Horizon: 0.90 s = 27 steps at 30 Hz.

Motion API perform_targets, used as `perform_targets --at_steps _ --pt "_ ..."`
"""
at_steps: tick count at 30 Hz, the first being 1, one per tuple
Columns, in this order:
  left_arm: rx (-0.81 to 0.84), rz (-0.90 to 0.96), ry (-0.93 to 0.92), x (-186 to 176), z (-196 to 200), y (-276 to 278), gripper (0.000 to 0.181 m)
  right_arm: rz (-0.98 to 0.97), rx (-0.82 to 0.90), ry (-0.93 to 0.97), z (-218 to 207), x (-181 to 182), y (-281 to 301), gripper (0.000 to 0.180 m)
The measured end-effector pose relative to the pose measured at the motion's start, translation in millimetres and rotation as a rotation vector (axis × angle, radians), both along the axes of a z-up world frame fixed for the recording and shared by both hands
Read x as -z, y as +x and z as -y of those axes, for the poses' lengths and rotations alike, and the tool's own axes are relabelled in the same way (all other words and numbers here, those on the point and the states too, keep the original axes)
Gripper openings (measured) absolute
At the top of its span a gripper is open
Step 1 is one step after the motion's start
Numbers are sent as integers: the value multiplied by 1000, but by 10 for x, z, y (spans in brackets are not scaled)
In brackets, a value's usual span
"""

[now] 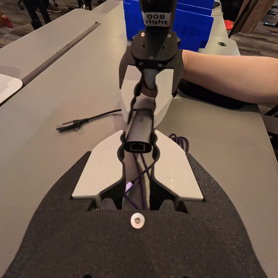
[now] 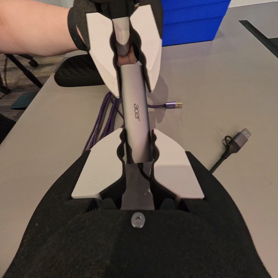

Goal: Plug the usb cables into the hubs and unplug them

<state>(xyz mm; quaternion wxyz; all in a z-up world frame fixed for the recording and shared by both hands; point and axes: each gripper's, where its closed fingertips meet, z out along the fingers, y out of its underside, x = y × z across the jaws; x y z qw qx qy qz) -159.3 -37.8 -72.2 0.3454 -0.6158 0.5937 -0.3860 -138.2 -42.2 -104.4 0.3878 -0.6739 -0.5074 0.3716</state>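
A grey hub [image 1: 139, 127] is held in the air between my two grippers, which face each other. My left gripper [image 1: 139, 132] is shut on the end with the network socket. My right gripper [image 2: 137, 130] is shut on the other end, where the hub's black cable leaves. The hub also shows in the right wrist view [image 2: 135, 114]. The black cable's USB plug [image 2: 239, 138] lies loose on the table. A purple braided cable [image 2: 105, 120] lies under the hub, with its USB plug [image 2: 174, 105] free and its small purple connector [image 1: 128, 187] also free.
The grey table [image 1: 210, 150] carries a blue bin [image 1: 194, 30] at the back. A person's forearm [image 1: 225, 78] reaches in from the right. A black chair [image 2: 75, 72] stands by the table edge. A dark strip [image 1: 60, 54] runs between table tops. One gripper's finger ends stand about 4 centimetres off the other's.
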Motion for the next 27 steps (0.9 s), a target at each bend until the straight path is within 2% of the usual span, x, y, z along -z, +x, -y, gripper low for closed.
perform_targets --at_steps 7,14,19,21,27 --pt "-2 19 -50 -112 -81 -28 33 -11 42 33 -78 -175 -4 32" --pt "-9 -7 -33 -31 -92 -4 35 37 57 21 -75 -123 30 32" --pt "-1 43 -36 -105 -66 2 34 -35 47 34 -58 -176 9 32" --pt "-5 61 -38 -131 -65 -1 33 -73 49 42 -63 -225 -16 41" --pt "-15 140 -67 -227 -73 -21 33 -159 63 50 -86 -337 -2 46"
